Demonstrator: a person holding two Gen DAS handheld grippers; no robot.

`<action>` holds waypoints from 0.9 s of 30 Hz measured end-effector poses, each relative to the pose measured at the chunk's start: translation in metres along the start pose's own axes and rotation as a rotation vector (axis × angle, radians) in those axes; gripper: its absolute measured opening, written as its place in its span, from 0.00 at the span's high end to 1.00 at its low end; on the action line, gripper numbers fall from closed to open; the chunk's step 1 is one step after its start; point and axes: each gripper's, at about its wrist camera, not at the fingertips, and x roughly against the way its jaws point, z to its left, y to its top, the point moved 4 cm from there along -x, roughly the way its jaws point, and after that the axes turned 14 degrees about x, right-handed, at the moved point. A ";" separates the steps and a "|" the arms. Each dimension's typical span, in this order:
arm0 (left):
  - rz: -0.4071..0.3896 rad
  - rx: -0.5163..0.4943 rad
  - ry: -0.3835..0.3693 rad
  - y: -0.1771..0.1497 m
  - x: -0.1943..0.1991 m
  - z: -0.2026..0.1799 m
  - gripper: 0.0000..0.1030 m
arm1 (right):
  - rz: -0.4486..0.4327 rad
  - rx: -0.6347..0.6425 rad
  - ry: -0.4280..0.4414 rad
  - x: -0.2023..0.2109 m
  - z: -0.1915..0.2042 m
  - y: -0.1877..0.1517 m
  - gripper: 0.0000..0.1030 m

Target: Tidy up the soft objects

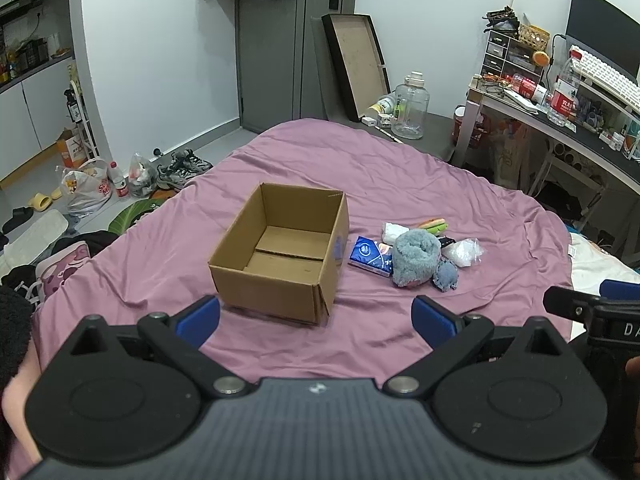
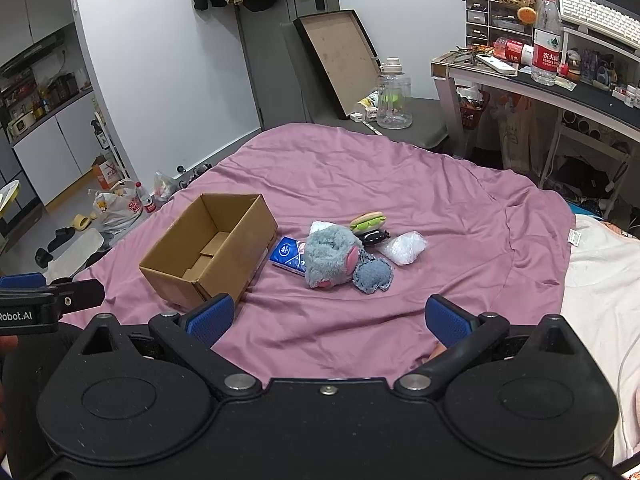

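On the purple bedsheet (image 1: pixel 400 184), seen from the left wrist, an open cardboard box (image 1: pixel 280 248) sits at the centre of the frame with nothing inside it. Just beside it at three o'clock lies a small heap: a blue tissue pack (image 1: pixel 370 257) touching a fluffy grey-blue plush toy (image 1: pixel 414 258), a small grey pouch (image 1: pixel 446 276) at the toy's five o'clock, a clear plastic bag (image 1: pixel 464 252) to its right, and a green and orange toy (image 1: pixel 432 225) behind. The left claw (image 1: pixel 318 320) hangs low at six o'clock, spread wide and holding nothing. At four o'clock the other tool's black tip pokes in. From the right wrist, the box (image 2: pixel 208 248) stands at nine o'clock of the heap, the plush toy (image 2: pixel 330 256) is central, the tissue pack (image 2: pixel 289 257) between them, the pouch (image 2: pixel 372 276) touching the toy's lower right. The right claw (image 2: pixel 330 320) is likewise wide apart and bare.
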 end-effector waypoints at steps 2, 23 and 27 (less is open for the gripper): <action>-0.001 0.001 -0.001 0.000 0.000 0.000 0.02 | 0.002 0.001 -0.002 0.000 0.001 0.000 0.00; 0.030 -0.013 0.001 0.003 -0.045 -0.009 0.02 | 0.019 -0.046 0.047 -0.027 -0.015 -0.010 0.00; 0.039 -0.011 -0.019 0.005 -0.060 -0.016 0.02 | 0.024 -0.066 0.041 -0.037 -0.023 -0.011 0.00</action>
